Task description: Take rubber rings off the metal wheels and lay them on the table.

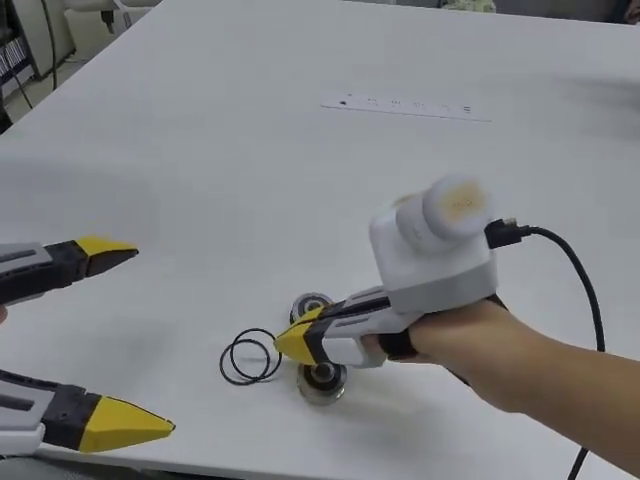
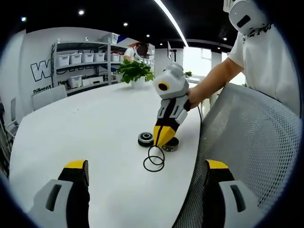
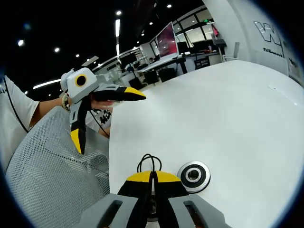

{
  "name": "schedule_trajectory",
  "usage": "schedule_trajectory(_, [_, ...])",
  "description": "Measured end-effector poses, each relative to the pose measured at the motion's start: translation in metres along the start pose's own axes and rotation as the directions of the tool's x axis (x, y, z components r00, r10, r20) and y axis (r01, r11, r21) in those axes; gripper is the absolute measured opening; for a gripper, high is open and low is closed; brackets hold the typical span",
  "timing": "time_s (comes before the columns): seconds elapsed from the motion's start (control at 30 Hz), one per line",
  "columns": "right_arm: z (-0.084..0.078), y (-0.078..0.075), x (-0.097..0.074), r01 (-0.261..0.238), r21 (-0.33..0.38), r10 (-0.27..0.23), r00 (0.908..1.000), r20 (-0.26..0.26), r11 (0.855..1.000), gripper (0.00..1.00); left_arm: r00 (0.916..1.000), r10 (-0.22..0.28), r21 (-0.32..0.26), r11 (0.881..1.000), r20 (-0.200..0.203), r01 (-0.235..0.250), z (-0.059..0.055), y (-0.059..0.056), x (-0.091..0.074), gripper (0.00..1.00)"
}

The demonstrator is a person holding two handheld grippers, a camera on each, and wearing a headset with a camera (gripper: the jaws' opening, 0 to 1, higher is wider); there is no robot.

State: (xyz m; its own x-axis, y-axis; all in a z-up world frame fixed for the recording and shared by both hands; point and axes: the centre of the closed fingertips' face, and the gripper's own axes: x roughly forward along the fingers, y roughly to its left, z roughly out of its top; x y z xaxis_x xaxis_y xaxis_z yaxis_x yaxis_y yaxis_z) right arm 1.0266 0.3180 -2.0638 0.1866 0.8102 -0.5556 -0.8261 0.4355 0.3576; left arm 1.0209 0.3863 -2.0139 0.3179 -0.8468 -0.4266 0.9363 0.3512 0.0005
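**rubber rings** [image 1: 251, 357]: two thin black loops, overlapping, lying flat on the white counter [image 1: 300, 150] close to its near edge. judged to be already off and laid down as the task asks.

**metal wheels**: two. one [image 1: 311, 304] sits a little farther from the near edge and one [image 1: 322, 383] nearer it, both just beside the rubber rings. in the right gripper view the farther wheel [image 3: 193, 175] shows a dark outer band, likely a ring not yet removed.

**right hand-held gripper** [image 1: 288, 340]: jaws pressed together. the tips are low over the counter between the two wheels, at the edge of the loops. whether a loop is nipped cannot be told. the placement reads as setting a ring down or lining up on a wheel.

**pose, right**: the hand [image 1: 470, 340] comes in from the counter's near right, forearm low. the tool is almost level and points left.

**left hand-held gripper** [image 1: 130, 338]: jaws spread wide with nothing between them. it is held at the counter's near left, well apart from the wheels and aimed toward them. judged to be parked ready to steady a wheel.
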Motion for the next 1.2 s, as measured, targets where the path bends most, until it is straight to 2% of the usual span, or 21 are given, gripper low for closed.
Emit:
schedule_trajectory(0.13, [-0.001, -0.003, 0.000, 0.016, -0.032, -0.016, 0.9998, -0.014, 0.999, 0.00, 1.0000, -0.004, -0.009, 1.000, -0.008, 0.004, -0.002, -0.002, 0.001, 0.98])
schedule_trajectory(0.33, [0.000, -0.004, -0.003, 0.029, -0.060, -0.030, 0.9995, -0.007, 0.998, 0.04, 0.9999, -0.010, -0.006, 1.000, -0.006, 0.010, 0.001, -0.001, 0.001, 0.96])
schedule_trajectory(0.5, [0.004, -0.008, -0.013, 0.043, -0.056, -0.042, 0.9989, 0.020, 0.997, 0.04, 0.9999, -0.012, 0.004, 1.000, -0.007, 0.012, 0.004, 0.000, 0.002, 0.95])
schedule_trajectory(0.6, [0.009, -0.010, -0.021, 0.048, -0.073, -0.044, 0.9974, 0.057, 0.996, 0.06, 0.9999, -0.016, 0.010, 1.000, -0.005, 0.016, 0.006, 0.001, 0.003, 0.94])
schedule_trajectory(0.77, [0.013, -0.017, -0.035, 0.062, -0.060, -0.055, 0.9919, 0.114, 0.996, 0.11, 0.9998, -0.020, 0.018, 1.000, -0.006, 0.020, 0.011, 0.006, 0.004, 0.90])
schedule_trajectory(1.0, [0.009, -0.032, -0.048, 0.104, -0.061, -0.095, 0.9865, 0.134, 0.993, 0.16, 0.9984, -0.053, 0.053, 0.997, -0.021, 0.054, 0.019, 0.007, 0.011, 0.84])
schedule_trajectory(1.07, [0.005, -0.037, -0.049, 0.124, -0.073, -0.114, 0.9853, 0.127, 0.990, 0.16, 0.9979, -0.062, 0.073, 0.995, -0.019, 0.063, 0.023, 0.007, 0.015, 0.80])
schedule_trajectory(1.2, [-0.003, -0.043, -0.049, 0.141, -0.083, -0.131, 0.9847, 0.114, 0.987, 0.17, 0.9964, -0.082, 0.085, 0.993, -0.020, 0.083, 0.029, 0.007, 0.023, 0.79])
